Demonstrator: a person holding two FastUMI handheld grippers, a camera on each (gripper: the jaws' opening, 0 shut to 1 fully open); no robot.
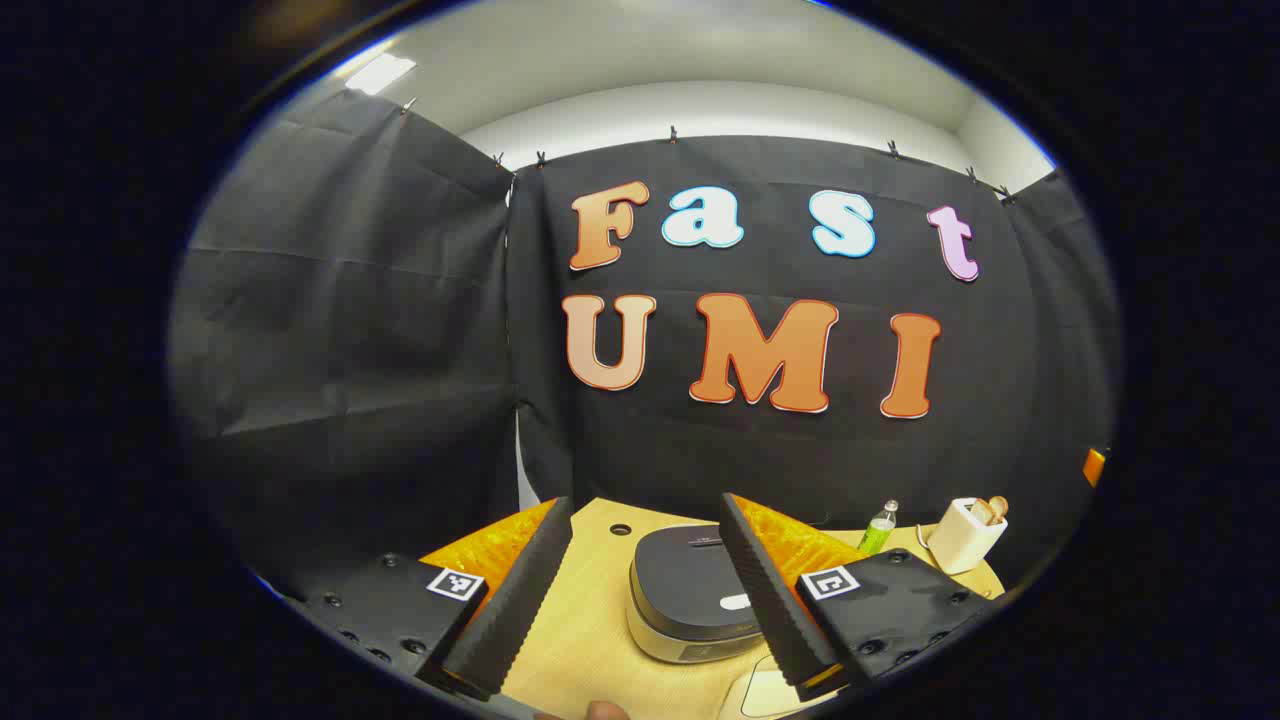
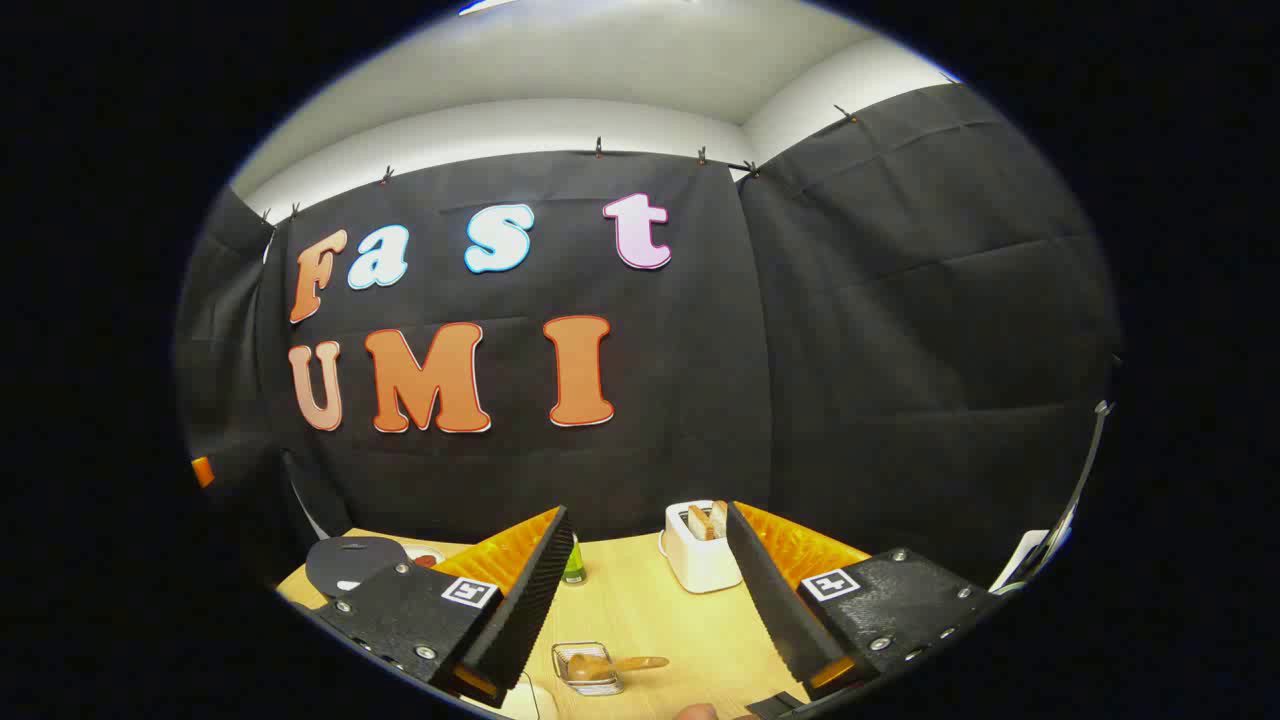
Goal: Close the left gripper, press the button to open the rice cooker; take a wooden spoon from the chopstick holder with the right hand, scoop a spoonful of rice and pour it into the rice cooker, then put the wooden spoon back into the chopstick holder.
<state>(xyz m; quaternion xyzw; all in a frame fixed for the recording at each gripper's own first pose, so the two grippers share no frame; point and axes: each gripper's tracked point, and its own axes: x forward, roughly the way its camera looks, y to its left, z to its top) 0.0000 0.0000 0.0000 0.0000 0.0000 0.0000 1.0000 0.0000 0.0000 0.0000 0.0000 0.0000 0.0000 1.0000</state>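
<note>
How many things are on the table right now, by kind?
Rice cooker: 1
Toaster: 1
Green bottle: 1
Wire holder: 1
Wooden spoon: 1
Total: 5

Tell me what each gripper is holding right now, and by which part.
Nothing is held. The left gripper is open above the closed rice cooker. The right gripper is open too, with the wooden spoon lying untouched on the table below.
</note>
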